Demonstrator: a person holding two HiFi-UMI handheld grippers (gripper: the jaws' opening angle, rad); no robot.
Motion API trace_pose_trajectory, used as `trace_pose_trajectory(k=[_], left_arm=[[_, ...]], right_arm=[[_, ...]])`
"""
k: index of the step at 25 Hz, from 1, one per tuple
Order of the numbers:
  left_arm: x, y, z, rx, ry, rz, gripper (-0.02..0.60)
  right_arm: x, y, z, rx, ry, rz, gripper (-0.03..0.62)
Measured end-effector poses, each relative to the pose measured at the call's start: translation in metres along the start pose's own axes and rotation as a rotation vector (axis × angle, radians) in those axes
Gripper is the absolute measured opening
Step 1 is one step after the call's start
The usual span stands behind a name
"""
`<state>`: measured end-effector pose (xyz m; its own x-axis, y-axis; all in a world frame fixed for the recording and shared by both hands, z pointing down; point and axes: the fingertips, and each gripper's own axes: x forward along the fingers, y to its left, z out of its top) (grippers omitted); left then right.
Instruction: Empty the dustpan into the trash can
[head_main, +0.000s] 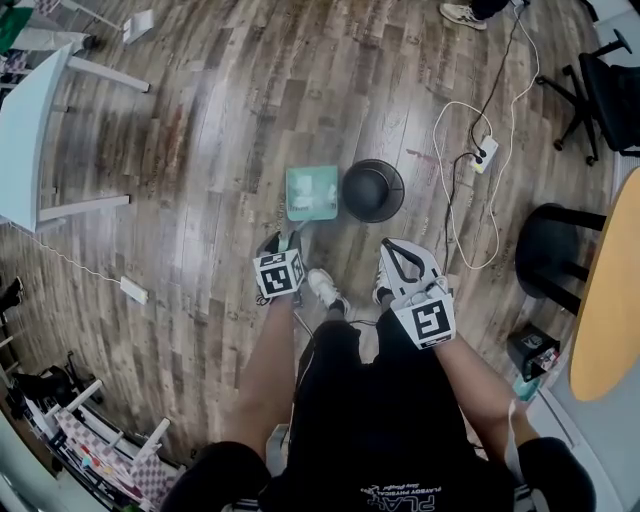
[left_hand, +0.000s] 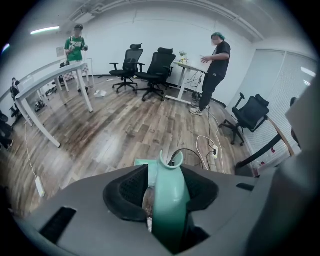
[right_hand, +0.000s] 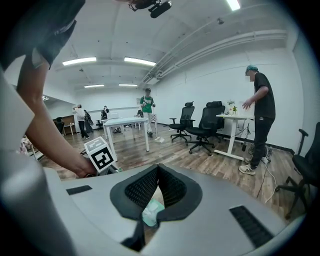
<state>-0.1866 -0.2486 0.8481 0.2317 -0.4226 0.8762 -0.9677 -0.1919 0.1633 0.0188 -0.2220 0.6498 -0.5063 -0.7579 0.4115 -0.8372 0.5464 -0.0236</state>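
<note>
A pale green dustpan (head_main: 311, 192) lies on the wood floor, just left of a round black trash can (head_main: 373, 190). My left gripper (head_main: 290, 240) points steeply down at the pan's near end. In the left gripper view the dustpan's green handle (left_hand: 170, 192) stands upright between the pads and fills the gap, with the left gripper (left_hand: 167, 172) shut on it; the can's black rim (left_hand: 186, 149) shows just behind. My right gripper (head_main: 388, 245) hangs near the can, its fingertips meeting with nothing held. In the right gripper view (right_hand: 158, 168) a bit of the green pan (right_hand: 152, 212) shows below the jaws.
A white table (head_main: 30, 130) stands at the left. A power strip with a looping white cable (head_main: 480, 155) lies right of the can. A black stool (head_main: 550, 245), an office chair (head_main: 600, 90) and a round wooden tabletop (head_main: 610, 290) line the right. Two people stand far off (left_hand: 216, 70).
</note>
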Motion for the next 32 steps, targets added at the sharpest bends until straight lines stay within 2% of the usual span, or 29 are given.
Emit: trace_pose_trajectory(k=[4, 8, 15, 21, 27, 32], left_arm=[[0.003, -0.003, -0.007, 0.016, 0.038, -0.023, 0.133], [0.003, -0.004, -0.008, 0.04, 0.038, -0.003, 0.121], [0.003, -0.007, -0.028, 0.053, 0.078, 0.006, 0.129], [-0.003, -0.01, -0.041, 0.035, 0.058, -0.013, 0.133], [-0.012, -0.005, -0.054, 0.109, 0.039, 0.062, 0.1], [-0.021, -0.008, -0.068, 0.09, 0.02, 0.113, 0.097]], right_arm=[[-0.006, -0.001, -0.007, 0.016, 0.015, -0.01, 0.023], [-0.013, -0.004, -0.011, 0.026, 0.013, -0.018, 0.023], [-0.03, -0.006, -0.016, 0.036, 0.011, -0.031, 0.023], [-0.043, -0.004, -0.02, 0.032, 0.01, -0.034, 0.023], [-0.059, -0.006, -0.023, 0.014, -0.004, -0.034, 0.023], [-0.071, -0.007, -0.026, 0.02, 0.002, -0.026, 0.023]])
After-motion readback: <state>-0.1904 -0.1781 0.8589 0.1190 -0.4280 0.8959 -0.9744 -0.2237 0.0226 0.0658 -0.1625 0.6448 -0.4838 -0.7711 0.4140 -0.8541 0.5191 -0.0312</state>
